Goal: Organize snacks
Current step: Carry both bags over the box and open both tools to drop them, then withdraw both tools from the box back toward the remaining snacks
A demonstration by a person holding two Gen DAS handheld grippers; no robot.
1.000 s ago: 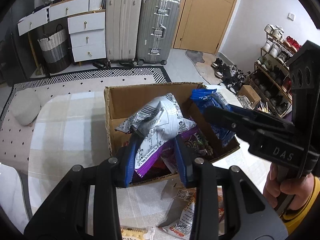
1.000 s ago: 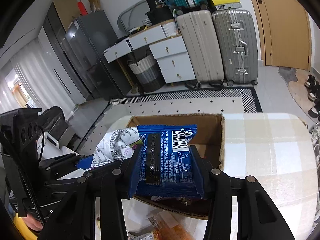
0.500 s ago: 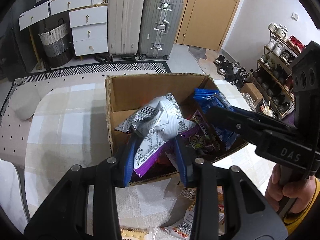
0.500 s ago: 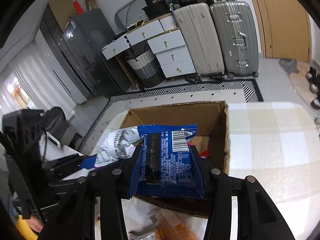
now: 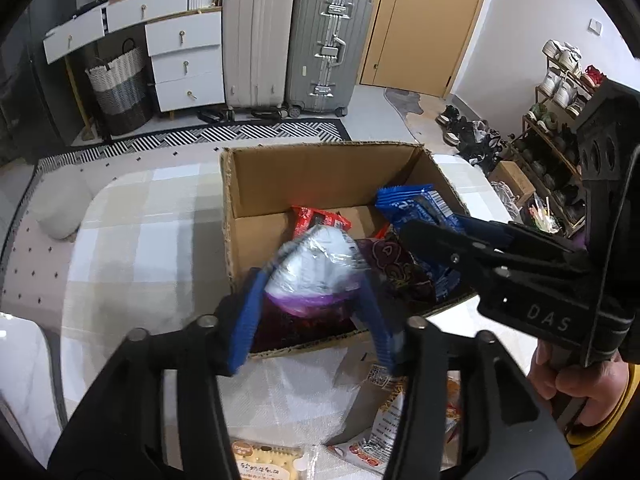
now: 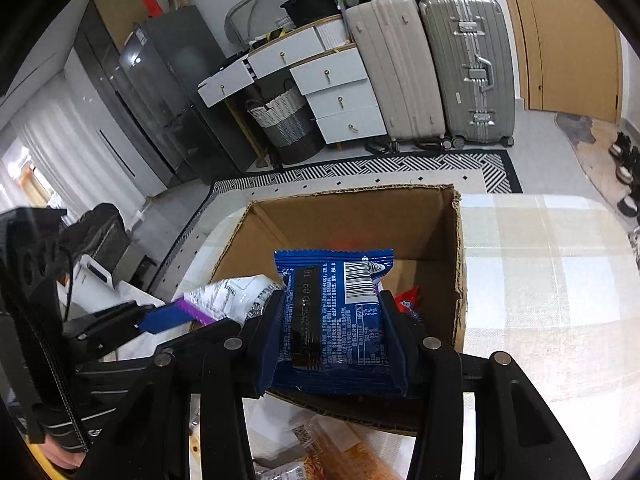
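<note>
Downward at a steep tilt, the left gripper (image 5: 310, 304) pointed over the near edge of the cardboard box (image 5: 320, 168), its ribbed blue fingers (image 5: 246, 316) opening. A white-and-purple snack bag (image 5: 320, 268), glossy and crinkled, blurred in the picture, sat between them above the snacks in the box; the pads no longer seemed to press on it.

The right gripper (image 6: 332, 332) also pointed down, at the box's near right corner, with a person's hand (image 5: 576, 376) wrapped around its black handle. Its jaws were clamped on a flat blue foil packet (image 6: 334, 312) with zigzag-cut ends and a barcode, held over the box's near edge.

Inside the box lay a red wrapper (image 5: 320, 220) and a dark purple patterned bag (image 5: 396, 268). The box was plain brown corrugated card with rough torn edges, standing on a table (image 5: 140, 232) covered in a pale checked cloth. More packets lay along the table's near edge, among them an orange-and-white one (image 5: 400, 420) and a pale biscuit pack (image 5: 264, 460).
</note>
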